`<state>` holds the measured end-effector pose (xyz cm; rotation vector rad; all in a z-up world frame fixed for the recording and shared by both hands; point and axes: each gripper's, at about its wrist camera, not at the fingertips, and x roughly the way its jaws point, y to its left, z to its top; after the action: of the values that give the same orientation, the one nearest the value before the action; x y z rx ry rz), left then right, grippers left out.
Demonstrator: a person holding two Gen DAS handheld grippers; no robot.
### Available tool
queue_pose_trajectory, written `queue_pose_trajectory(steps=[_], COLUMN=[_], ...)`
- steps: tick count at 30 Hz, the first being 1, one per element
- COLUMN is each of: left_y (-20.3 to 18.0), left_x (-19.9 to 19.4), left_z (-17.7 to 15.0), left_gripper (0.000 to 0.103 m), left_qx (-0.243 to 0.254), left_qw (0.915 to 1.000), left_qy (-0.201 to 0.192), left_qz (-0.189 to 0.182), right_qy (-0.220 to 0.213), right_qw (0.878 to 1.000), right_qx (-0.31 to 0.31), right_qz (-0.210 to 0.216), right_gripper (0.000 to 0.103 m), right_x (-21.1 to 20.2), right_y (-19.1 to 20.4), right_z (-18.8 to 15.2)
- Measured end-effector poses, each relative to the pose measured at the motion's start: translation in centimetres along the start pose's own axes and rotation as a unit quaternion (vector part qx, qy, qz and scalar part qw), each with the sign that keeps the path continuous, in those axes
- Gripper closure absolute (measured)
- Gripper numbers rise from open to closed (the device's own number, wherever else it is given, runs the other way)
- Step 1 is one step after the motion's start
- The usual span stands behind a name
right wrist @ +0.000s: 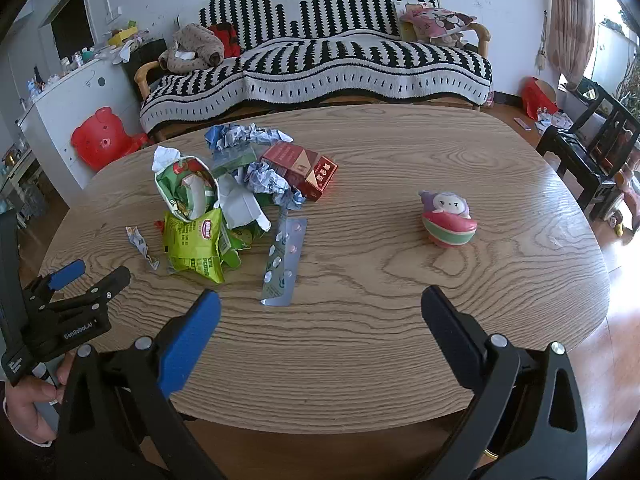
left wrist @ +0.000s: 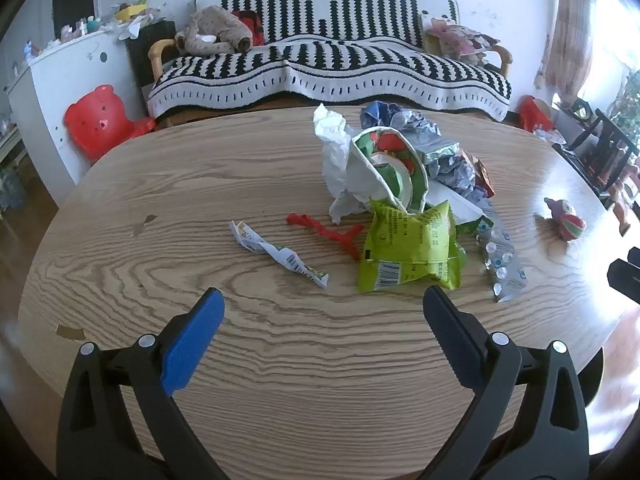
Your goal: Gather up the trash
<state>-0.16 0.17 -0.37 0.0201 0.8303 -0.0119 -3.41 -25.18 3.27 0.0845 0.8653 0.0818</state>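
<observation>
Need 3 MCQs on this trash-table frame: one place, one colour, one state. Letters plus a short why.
1. Where does the blister pack lie?
A. on the sofa
B. on the table, right of the trash pile
C. inside the cup

2. What colour is the box in the pile?
A. red
B. black
C. yellow

3. How is the right gripper?
A. shut on a wrapper
B. shut, empty
C. open, empty

Answers:
1 B, it lies flat on the wood beside the green bag.
2 A, its faces are red.
3 C, jaws wide apart over bare table.
</observation>
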Motion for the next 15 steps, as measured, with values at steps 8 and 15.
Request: queue_pose_trajectory(steps=[8, 15], left_y=[-0.3, -0.5], left_x=[0.0, -0.1], left_z=[0.3, 0.3], left_gripper=[0.006, 0.006], left_qx=[-0.003, 0.001], left_qw=[1.0000, 1.0000], left_qy=[0.004, 0.002], left_qz=[0.003, 0.002], right_qy=[0.001, 0.002], right_qw=[1.000, 1.000], right_qx=[0.000, 0.000], right_qz=[0.002, 0.002], right_gripper=[0.006, 0.006], right_x=[-0.5, 0.1], right_y=[-0.6, 0.3], right_z=[0.4, -0.2])
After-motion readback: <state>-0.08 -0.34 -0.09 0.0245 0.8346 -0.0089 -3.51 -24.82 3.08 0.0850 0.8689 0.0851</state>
